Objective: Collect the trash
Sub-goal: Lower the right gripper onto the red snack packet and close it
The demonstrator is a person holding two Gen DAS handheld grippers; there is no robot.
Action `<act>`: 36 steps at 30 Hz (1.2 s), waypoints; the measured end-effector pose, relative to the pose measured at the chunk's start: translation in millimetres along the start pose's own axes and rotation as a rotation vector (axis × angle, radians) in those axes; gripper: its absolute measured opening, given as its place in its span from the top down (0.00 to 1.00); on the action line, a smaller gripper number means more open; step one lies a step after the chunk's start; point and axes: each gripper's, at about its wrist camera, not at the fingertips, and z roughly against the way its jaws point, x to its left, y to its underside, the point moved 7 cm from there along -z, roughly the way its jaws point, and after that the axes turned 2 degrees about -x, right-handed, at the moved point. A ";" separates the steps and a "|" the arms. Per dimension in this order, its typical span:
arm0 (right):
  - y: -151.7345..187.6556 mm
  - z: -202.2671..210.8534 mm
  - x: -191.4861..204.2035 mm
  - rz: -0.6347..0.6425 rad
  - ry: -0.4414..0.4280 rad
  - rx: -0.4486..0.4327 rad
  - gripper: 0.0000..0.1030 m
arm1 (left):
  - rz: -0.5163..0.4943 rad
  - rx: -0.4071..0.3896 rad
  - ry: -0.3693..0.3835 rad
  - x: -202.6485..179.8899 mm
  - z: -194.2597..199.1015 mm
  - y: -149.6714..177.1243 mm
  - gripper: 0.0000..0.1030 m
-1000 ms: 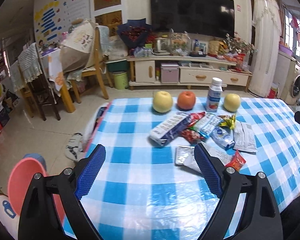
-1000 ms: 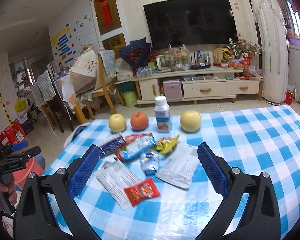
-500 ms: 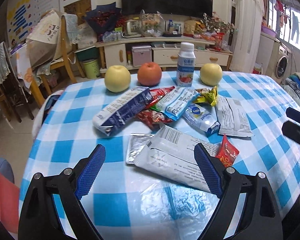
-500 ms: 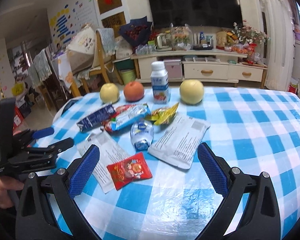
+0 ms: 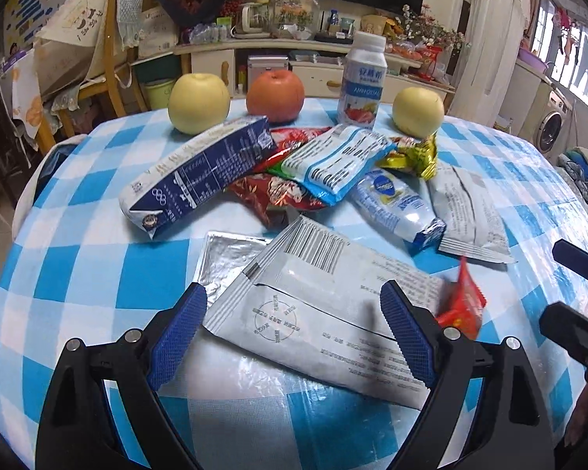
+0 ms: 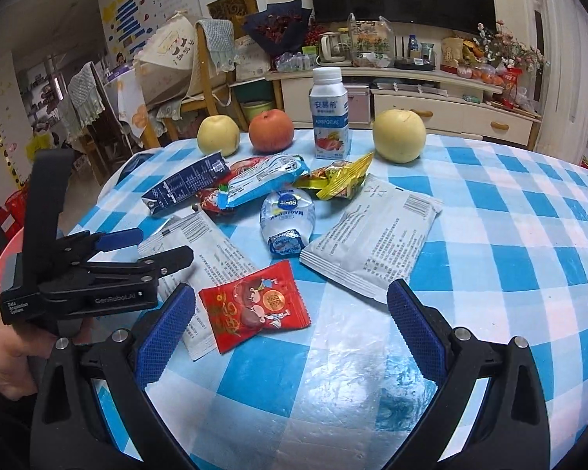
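Note:
Several empty wrappers lie scattered on the blue-checked table (image 5: 98, 274). My left gripper (image 5: 292, 305) is open and hangs just above a large grey-white wrapper (image 5: 333, 274), whose near end lies between the fingers. Beyond it are a silver foil (image 5: 227, 258), a dark blue carton (image 5: 200, 180), a light blue packet (image 5: 333, 160) and a yellow wrapper (image 5: 415, 152). My right gripper (image 6: 290, 297) is open too, low over a small red packet (image 6: 254, 309), with a second grey wrapper (image 6: 372, 243) just behind. The left gripper (image 6: 162, 243) shows at the left of the right wrist view.
Two yellow apples (image 6: 218, 135) (image 6: 399, 136), a red fruit (image 6: 271, 132) and a standing yogurt bottle (image 6: 329, 115) line the table's far side. A pink bin (image 6: 4, 266) sits on the floor at the left. Chairs and a TV cabinet stand behind.
Both grippers have come down and forward toward the table, so the wrappers look larger. The left one now straddles the grey-white wrapper, the right one the red packet. Both jaws stay wide.

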 end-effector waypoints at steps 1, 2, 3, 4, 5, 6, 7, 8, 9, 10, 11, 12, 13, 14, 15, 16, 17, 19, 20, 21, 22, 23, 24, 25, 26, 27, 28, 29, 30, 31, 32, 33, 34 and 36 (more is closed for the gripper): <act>0.9 -1.5 1.1 0.005 0.000 0.005 0.04 | 0.004 0.002 0.000 0.8 -1.1 0.1 0.13; 1.7 -2.5 1.9 0.008 0.000 0.008 0.04 | 0.005 0.003 -0.002 1.4 -1.9 -0.2 0.13; 2.3 -3.4 2.5 0.011 -0.001 0.010 0.04 | 0.003 0.003 -0.010 2.3 -2.5 -0.6 0.13; 2.3 -4.1 3.1 0.013 -0.001 0.011 0.04 | -0.002 0.001 -0.021 3.4 -3.3 -1.2 0.13; 2.6 -4.3 3.9 0.013 -0.001 0.012 0.04 | -0.008 0.000 -0.034 4.4 -3.5 -1.3 0.13; 2.7 -4.6 4.2 0.013 -0.002 0.012 0.04 | -0.013 -0.002 -0.044 6.0 -2.9 -1.5 0.13; 2.8 -4.9 4.4 0.013 -0.003 0.012 0.04 | -0.018 -0.004 -0.056 7.5 -2.6 -1.6 0.13; 2.9 -5.1 4.8 0.015 -0.002 0.012 0.04 | -0.022 -0.006 -0.063 8.8 -2.4 -1.6 0.13; 3.3 -5.6 5.3 0.019 0.000 0.014 0.04 | -0.024 -0.006 -0.065 10.1 -2.3 -1.6 0.13; 4.1 -6.3 6.5 0.023 0.001 0.016 0.04 | -0.025 -0.006 -0.068 11.1 -1.9 -1.5 0.13; 4.3 -6.9 7.3 0.026 0.002 0.018 0.04 | -0.026 -0.005 -0.071 12.3 -2.1 -1.2 0.13; 4.9 -7.8 8.6 0.032 0.002 0.019 0.04 | -0.025 -0.003 -0.071 13.5 -2.9 -0.6 0.13; 5.1 -8.5 9.9 0.037 0.002 0.022 0.04 | -0.023 -0.002 -0.071 14.1 -4.1 0.0 0.11; 5.7 -9.8 11.4 0.043 0.001 0.025 0.04 | -0.024 0.000 -0.073 14.5 -5.5 0.5 0.09; 6.4 -11.2 13.2 0.050 0.001 0.029 0.04 | -0.027 0.003 -0.075 14.3 -7.2 1.0 0.09; 7.3 -13.2 14.9 0.058 0.002 0.035 0.04 | -0.028 0.004 -0.075 14.3 -7.9 1.5 0.09; 8.1 -15.2 16.3 0.064 0.002 0.041 0.04 | -0.026 0.005 -0.072 14.1 -8.6 1.9 0.09; 9.3 -19.2 19.4 0.076 -0.001 0.054 0.04 | -0.017 0.009 -0.059 12.9 -8.8 2.4 0.09; 10.0 -22.0 20.8 0.083 -0.002 0.062 0.04 | -0.018 0.013 -0.053 11.7 -9.3 3.0 0.09; 10.3 -25.1 22.1 0.088 -0.005 0.070 0.04 | -0.022 0.013 -0.053 10.8 -9.6 3.3 0.08; 10.8 -27.6 23.6 0.093 -0.006 0.078 0.04 | -0.026 0.014 -0.049 9.5 -9.7 3.4 0.08; 11.7 -31.5 24.7 0.099 -0.007 0.088 0.04 | -0.028 0.015 -0.046 8.3 -10.3 3.9 0.08; 12.8 -35.9 25.6 0.105 -0.008 0.102 0.04 | -0.029 0.017 -0.038 6.9 -10.4 4.1 0.08; 13.8 -39.6 26.2 0.110 -0.004 0.113 0.04 | -0.028 0.021 -0.031 5.5 -10.9 4.8 0.08; 14.4 -43.9 26.3 0.114 0.002 0.123 0.04 | -0.028 0.021 -0.027 4.5 -11.1 5.0 0.08; 15.0 -48.6 25.3 0.114 0.006 0.136 0.04 | -0.029 0.023 -0.019 2.8 -11.3 5.1 0.09; 15.7 -52.4 24.4 0.110 0.004 0.147 0.04 | -0.032 0.025 -0.011 0.6 -11.6 5.5 0.09; 16.8 -56.9 23.1 0.101 -0.002 0.160 0.04 | -0.033 0.026 0.001 -1.2 -11.7 5.4 0.09; 18.8 -61.7 21.7 0.090 -0.012 0.178 0.04 | -0.034 0.028 0.010 -2.4 -12.2 5.5 0.09; 20.8 -65.3 20.9 0.084 -0.020 0.195 0.04 | -0.037 0.030 0.020 -4.3 -12.4 5.8 0.09; 23.4 -68.7 20.1 0.080 -0.024 0.211 0.05 | -0.043 0.031 0.030 -6.6 -12.5 6.1 0.09; 23.3 -69.2 20.3 0.087 -0.020 0.204 0.07 | -0.051 0.034 0.045 -9.9 -12.5 6.6 0.09; 22.8 -69.0 22.0 0.096 -0.024 0.203 0.12 | -0.056 0.031 0.052 -12.1 -11.9 6.7 0.11; 21.2 -66.7 25.4 0.103 -0.042 0.195 0.28 | -0.058 0.026 0.045 -13.0 -10.7 6.3 0.22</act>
